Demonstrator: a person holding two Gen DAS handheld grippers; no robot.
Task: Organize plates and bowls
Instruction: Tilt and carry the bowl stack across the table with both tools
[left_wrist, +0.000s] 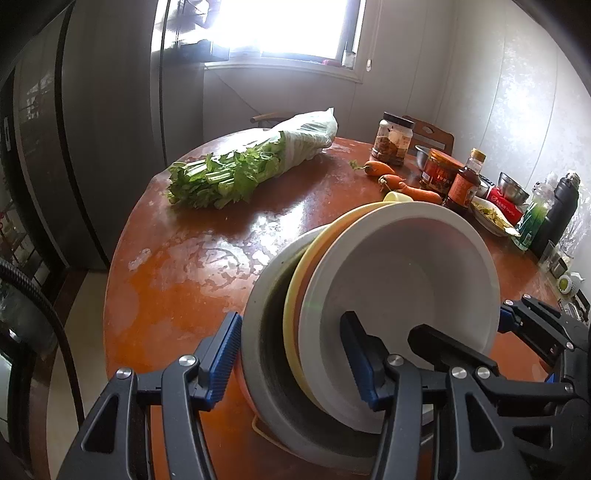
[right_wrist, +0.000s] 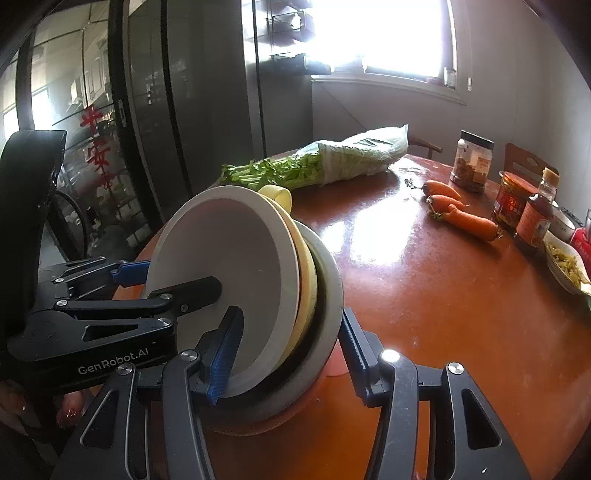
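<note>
Here, a nested stack of dishes is held on edge above the near part of the round table. The stack comprises a white plate facing the grippers, a yellow plate behind it, and a grey bowl at the back; a small yellow cup shows at the top rim.

The left gripper is clamped across the whole stack: one blue pad bears on the outside of the grey bowl, the other on the inner face of the white plate. The right gripper is likewise clamped across the stack from the opposite side. Whether the lower edge of the stack touches the table cannot be told.

The dishes are judged to be ceramic or hard plastic: stiff, smooth and probably slippery, and breakable if dropped. The combined stack is judged moderately heavy. As the pieces are only nested, not locked, sliding between them is to be expected when the stack is tilted. Hold is best taken across the rims, with both pads pressing the layers together, as is done now. Pressure should be kept even on both sides.

Celery in a bag, carrots and jars lie well apart on the far side of the table.
</note>
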